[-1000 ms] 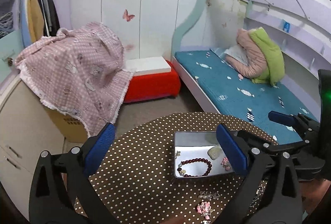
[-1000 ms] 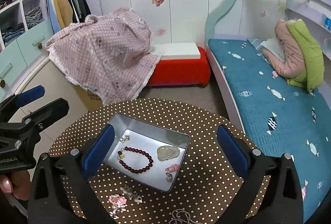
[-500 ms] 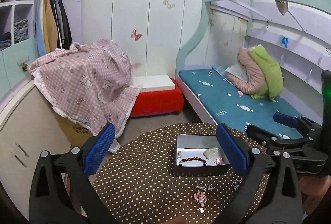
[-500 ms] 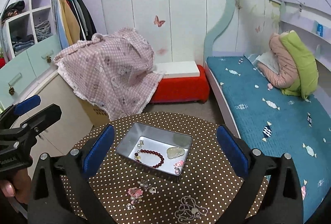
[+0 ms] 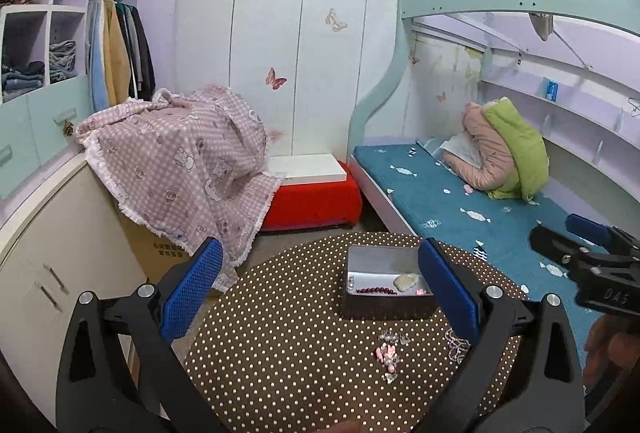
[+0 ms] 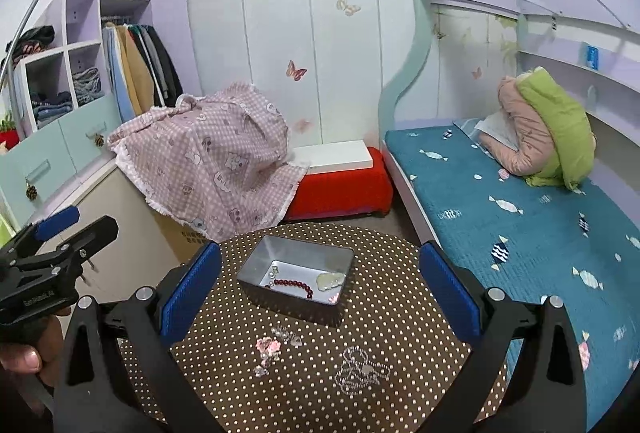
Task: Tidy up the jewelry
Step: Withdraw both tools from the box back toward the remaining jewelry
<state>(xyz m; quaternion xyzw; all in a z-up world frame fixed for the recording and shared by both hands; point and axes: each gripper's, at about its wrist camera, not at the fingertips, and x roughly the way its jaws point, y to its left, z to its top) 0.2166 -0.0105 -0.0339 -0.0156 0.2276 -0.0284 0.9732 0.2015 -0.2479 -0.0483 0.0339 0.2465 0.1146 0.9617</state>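
Both the left gripper (image 5: 320,287) and the right gripper (image 6: 320,287) are being held above the polka-dot table (image 6: 400,313), jaws spread wide and nothing grasped. A red bead bracelet (image 6: 294,285) and a pale pendant (image 6: 330,280) are lying inside the metal tin (image 6: 256,265); a pink charm cluster (image 6: 267,347) and a silver chain (image 6: 360,371) are waiting outside it. Judged next: one piece is to be approached and pinched low

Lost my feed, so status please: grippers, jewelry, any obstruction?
Left gripper open, empty. Right gripper open, empty. Bracelet in tin; chain and pink pieces on table. Nothing in the way.
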